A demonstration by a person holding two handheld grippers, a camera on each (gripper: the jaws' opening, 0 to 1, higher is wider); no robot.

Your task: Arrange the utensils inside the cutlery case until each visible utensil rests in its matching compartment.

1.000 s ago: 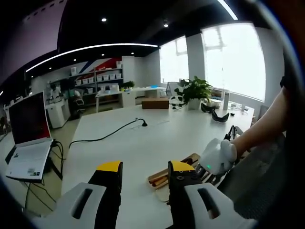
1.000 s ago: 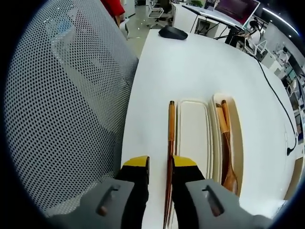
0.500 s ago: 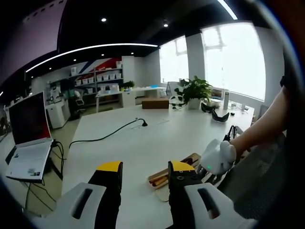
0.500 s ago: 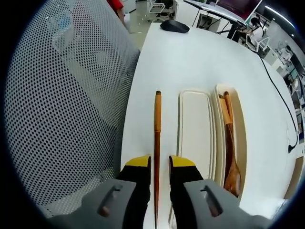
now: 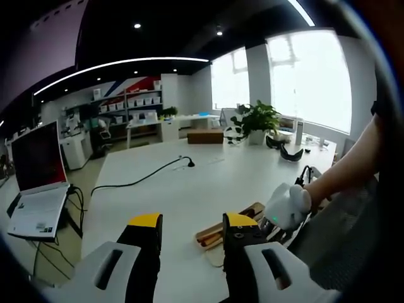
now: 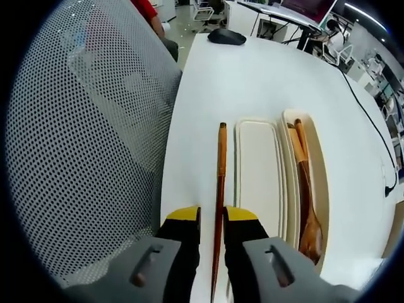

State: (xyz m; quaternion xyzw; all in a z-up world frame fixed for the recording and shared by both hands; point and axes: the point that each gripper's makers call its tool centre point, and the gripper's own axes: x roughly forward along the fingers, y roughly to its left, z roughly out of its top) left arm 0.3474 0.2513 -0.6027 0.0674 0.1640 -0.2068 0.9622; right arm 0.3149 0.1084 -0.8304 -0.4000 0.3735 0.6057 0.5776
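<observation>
In the left gripper view, my left gripper hangs over the white table with its two jaws apart and nothing between them. Just past my right jaw lies the cutlery case, with brown wooden handles in it. My right gripper is there too, white and rounded, coming in from the right with my arm behind it. Far across the table are a black cable, a green plant and a laptop off to the left on a lower stand. The middle of the table is bare and wide, so there is lots of room on that side. The near edge of the table is right under my jaws.

In the right gripper view, my right gripper has its jaws close together on a pair of wooden chopsticks. They point straight ahead, along the left side of the cutlery case. The wide part of the case next to them is bare. The narrow part on the right holds a wooden spoon and another wooden piece beside it. A mesh chair back stands close on the left, right by the table edge. A black mouse sits far ahead on the table.
</observation>
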